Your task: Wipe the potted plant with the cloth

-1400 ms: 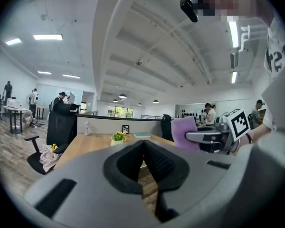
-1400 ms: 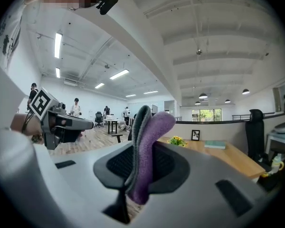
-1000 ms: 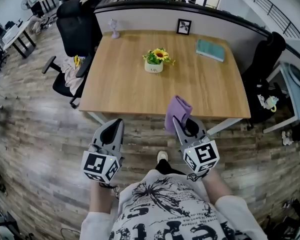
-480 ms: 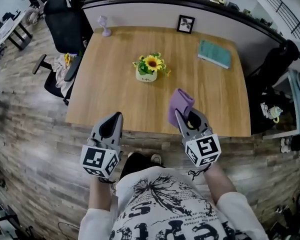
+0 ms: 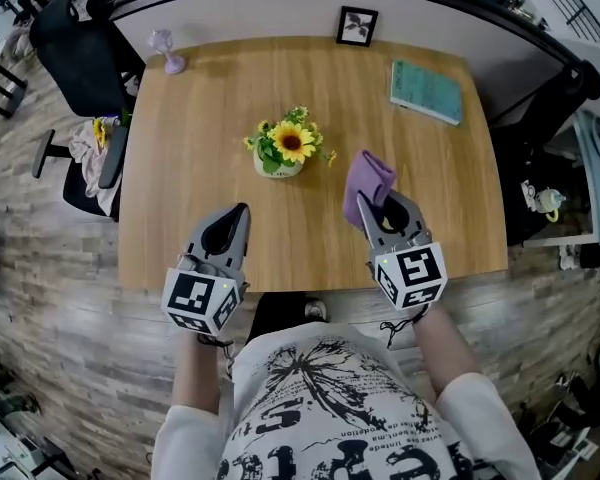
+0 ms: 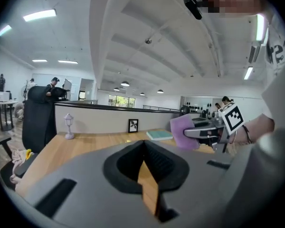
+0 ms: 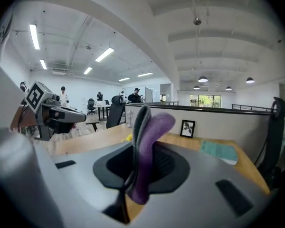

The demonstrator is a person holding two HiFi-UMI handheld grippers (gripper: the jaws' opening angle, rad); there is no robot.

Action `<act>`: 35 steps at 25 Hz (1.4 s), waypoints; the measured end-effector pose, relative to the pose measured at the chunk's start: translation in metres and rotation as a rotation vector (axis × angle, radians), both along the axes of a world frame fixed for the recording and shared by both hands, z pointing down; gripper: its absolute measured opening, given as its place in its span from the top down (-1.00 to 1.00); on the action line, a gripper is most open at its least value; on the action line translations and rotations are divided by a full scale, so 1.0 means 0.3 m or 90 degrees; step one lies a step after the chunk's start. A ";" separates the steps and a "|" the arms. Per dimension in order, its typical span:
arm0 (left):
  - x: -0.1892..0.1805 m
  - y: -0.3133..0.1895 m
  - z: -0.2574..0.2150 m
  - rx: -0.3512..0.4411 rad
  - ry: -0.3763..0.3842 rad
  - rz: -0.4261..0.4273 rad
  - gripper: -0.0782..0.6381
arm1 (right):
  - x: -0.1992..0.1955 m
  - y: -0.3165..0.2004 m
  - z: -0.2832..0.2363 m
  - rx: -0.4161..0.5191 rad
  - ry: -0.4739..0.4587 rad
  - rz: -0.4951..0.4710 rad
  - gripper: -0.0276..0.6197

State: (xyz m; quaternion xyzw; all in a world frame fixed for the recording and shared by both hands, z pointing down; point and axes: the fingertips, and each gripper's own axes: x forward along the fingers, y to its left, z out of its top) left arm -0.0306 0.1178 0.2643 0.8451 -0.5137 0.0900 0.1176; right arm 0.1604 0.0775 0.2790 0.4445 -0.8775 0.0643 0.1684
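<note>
A small white pot with a sunflower and green leaves, the potted plant (image 5: 283, 148), stands near the middle of the wooden table (image 5: 200, 98). My right gripper (image 5: 364, 206) is shut on a folded purple cloth (image 5: 365, 182), which sticks up past its jaws (image 7: 149, 132), to the right of the plant. My left gripper (image 5: 242, 211) is shut and empty, hovering over the table's near part, below and left of the plant. In the left gripper view the right gripper (image 6: 194, 132) with the cloth (image 6: 183, 131) shows at the right.
A teal book (image 5: 426, 91) lies at the table's far right, a small framed picture (image 5: 357, 26) stands at the back edge, and a little lilac lamp (image 5: 166, 51) at the back left. A black office chair (image 5: 80, 63) with clothes stands left of the table.
Both grippers have travelled forward from beyond the table's near edge to over the tabletop, closer to the plant. The cloth stays clamped in the right gripper.
</note>
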 end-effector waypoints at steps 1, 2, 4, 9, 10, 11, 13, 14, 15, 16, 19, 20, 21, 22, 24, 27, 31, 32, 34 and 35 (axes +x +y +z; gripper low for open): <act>0.000 -0.040 0.025 -0.008 -0.007 0.015 0.77 | -0.004 -0.038 0.026 -0.006 0.014 0.006 0.70; -0.002 -0.077 0.053 -0.016 -0.016 0.029 0.77 | -0.008 -0.074 0.057 -0.013 0.028 0.011 0.70; -0.007 -0.140 0.114 -0.035 -0.029 0.054 0.77 | -0.013 -0.140 0.132 -0.034 0.052 0.025 0.70; -0.040 -0.294 0.286 -0.089 -0.023 0.082 0.77 | -0.018 -0.283 0.334 -0.103 0.092 0.054 0.70; -0.045 -0.322 0.325 -0.102 -0.026 0.086 0.77 | -0.019 -0.303 0.372 -0.118 0.099 0.058 0.70; -0.047 -0.347 0.364 -0.115 -0.029 0.091 0.77 | -0.022 -0.320 0.407 -0.132 0.103 0.060 0.70; -0.044 -0.390 0.434 -0.140 -0.032 0.104 0.77 | -0.038 -0.342 0.466 -0.161 0.105 0.057 0.70; -0.040 -0.409 0.465 -0.151 -0.032 0.111 0.77 | -0.050 -0.350 0.492 -0.176 0.104 0.052 0.70; -0.034 -0.426 0.491 -0.161 -0.031 0.116 0.77 | -0.063 -0.356 0.516 -0.191 0.103 0.046 0.70; -0.028 -0.442 0.514 -0.168 -0.031 0.122 0.77 | -0.075 -0.362 0.539 -0.205 0.103 0.040 0.70; -0.009 -0.480 0.557 -0.177 -0.033 0.139 0.77 | -0.108 -0.379 0.606 -0.250 0.107 0.034 0.70; -0.001 -0.489 0.566 -0.179 -0.033 0.146 0.77 | -0.116 -0.383 0.627 -0.266 0.107 0.035 0.70; 0.007 -0.495 0.573 -0.180 -0.032 0.155 0.77 | -0.123 -0.387 0.646 -0.282 0.108 0.037 0.70; 0.014 -0.499 0.579 -0.181 -0.033 0.164 0.77 | -0.128 -0.389 0.662 -0.297 0.109 0.039 0.70; 0.021 -0.507 0.589 -0.180 -0.040 0.176 0.77 | -0.142 -0.394 0.687 -0.319 0.110 0.037 0.70; 0.021 -0.514 0.599 -0.179 -0.044 0.192 0.77 | -0.178 -0.396 0.706 -0.334 0.118 0.013 0.70; 0.026 -0.517 0.603 -0.196 -0.027 0.216 0.77 | -0.242 -0.394 0.719 -0.340 0.138 -0.042 0.69; 0.026 -0.518 0.604 -0.204 -0.014 0.219 0.77 | -0.257 -0.394 0.719 -0.339 0.142 -0.054 0.69; 0.023 -0.520 0.604 -0.213 0.007 0.218 0.77 | -0.279 -0.396 0.721 -0.335 0.150 -0.068 0.69; 0.022 -0.519 0.604 -0.212 0.010 0.218 0.77 | -0.284 -0.396 0.723 -0.334 0.152 -0.070 0.69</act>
